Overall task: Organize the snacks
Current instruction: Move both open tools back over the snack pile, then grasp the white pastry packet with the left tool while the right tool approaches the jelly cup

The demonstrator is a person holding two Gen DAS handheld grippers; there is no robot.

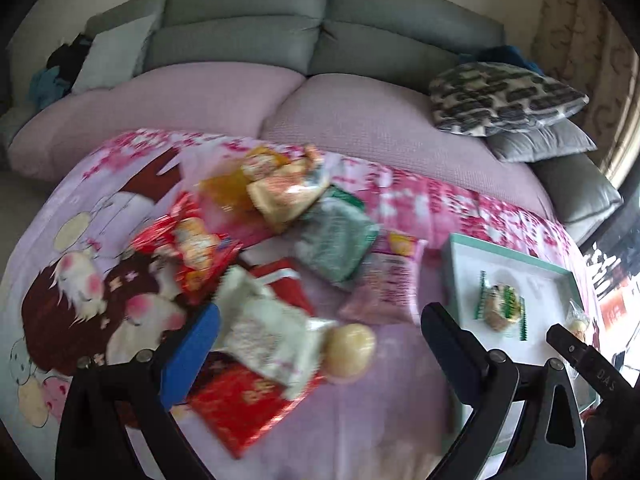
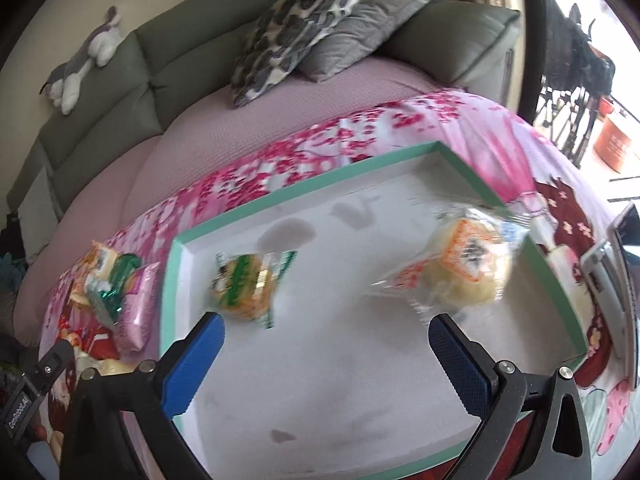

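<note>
Snacks are seen in two places: a loose pile on the cartoon-print blanket [image 1: 100, 208] and a few already laid in the white tray [image 2: 304, 196] with the green rim. Under the left gripper [image 1: 320, 344] the nearest pieces are a white packet [image 1: 264, 332] lying between the spread fingers, its long axis running diagonally from upper left to lower right, and a round pale bun [image 1: 350, 350] just beside it toward the right finger. The left jaws are held wide and nothing is gripped. Over the tray, the right gripper [image 2: 326, 336] is likewise held wide and empty; a clear-wrapped bun with an orange label [image 2: 464, 268] lies just ahead of its right finger, at the tray's right rim (whether it rests fully on the tray floor cannot be told through the blur). A green-wrapped cake [image 2: 246, 284] lies ahead of the left finger. Two wrapped items are thus counted in the tray. In the pile roughly eight packets are made out: two red, one green, one pink, one yellowish bag among them, though overlap and blur make the count uncertain. The tray lies to the right of the pile, so the left gripper is judged nearer to the remaining snacks, and the white packet appears best placed for a closing grasp across its short side.
</note>
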